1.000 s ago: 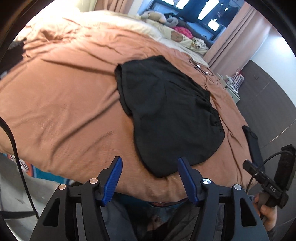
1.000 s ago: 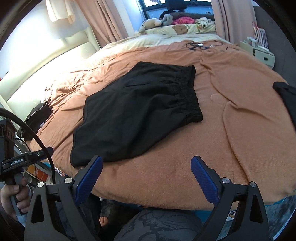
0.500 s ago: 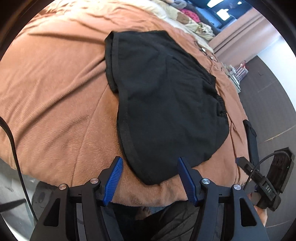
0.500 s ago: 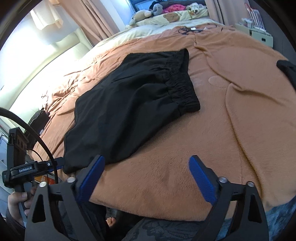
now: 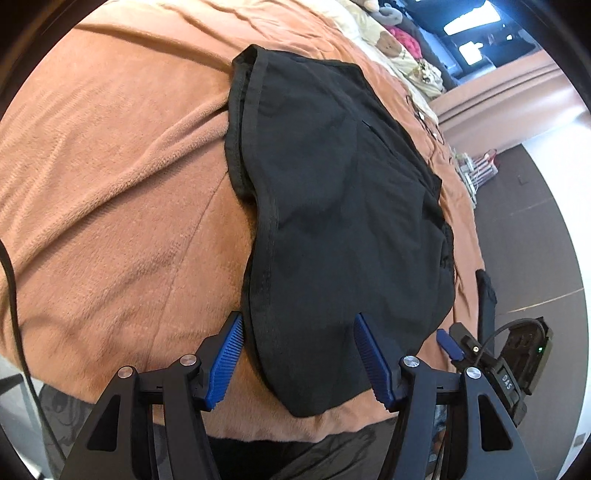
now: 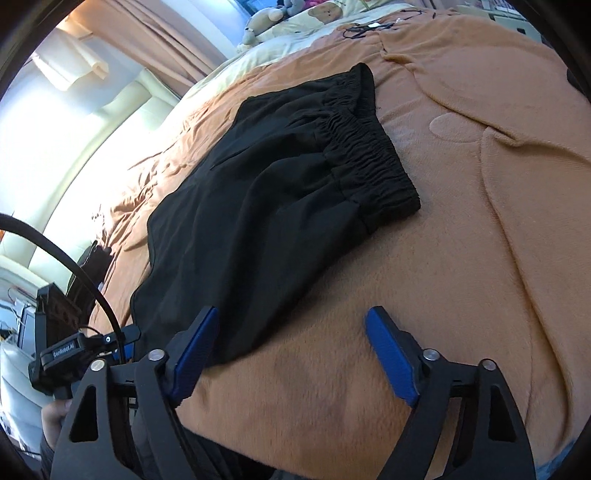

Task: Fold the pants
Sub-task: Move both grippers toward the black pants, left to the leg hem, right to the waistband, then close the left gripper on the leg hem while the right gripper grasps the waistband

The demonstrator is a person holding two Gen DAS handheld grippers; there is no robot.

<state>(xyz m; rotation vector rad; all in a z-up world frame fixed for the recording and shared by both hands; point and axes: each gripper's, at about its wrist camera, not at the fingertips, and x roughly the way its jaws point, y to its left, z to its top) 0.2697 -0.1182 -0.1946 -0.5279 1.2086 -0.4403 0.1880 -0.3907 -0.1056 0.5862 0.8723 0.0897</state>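
Note:
Black shorts point(image 5: 332, 206) lie flat on an orange-brown bedspread point(image 5: 110, 206), folded in half lengthwise. Their elastic waistband point(image 6: 373, 170) points to the far right in the right wrist view, and the leg hems point(image 5: 240, 122) lie to the left. My left gripper point(image 5: 299, 354) is open, its blue fingers straddling the near corner of the shorts just above the cloth. My right gripper point(image 6: 291, 350) is open over the bedspread point(image 6: 461, 258); its left finger point(image 6: 192, 354) overlaps the near edge of the shorts point(image 6: 258, 221). Each view shows the other gripper at its edge.
Pillows and soft toys point(image 6: 258, 22) lie at the head of the bed. Glasses and a cable point(image 6: 365, 27) rest on the far bedspread. A dark object point(image 5: 485, 299) lies at the right bed edge. Curtains point(image 6: 166, 44) hang behind. A bedside shelf point(image 5: 476, 173) stands at right.
Both grippers have moved forward and down towards the near edge of the shorts. The left gripper's fingers now straddle the near corner. Both stay open.

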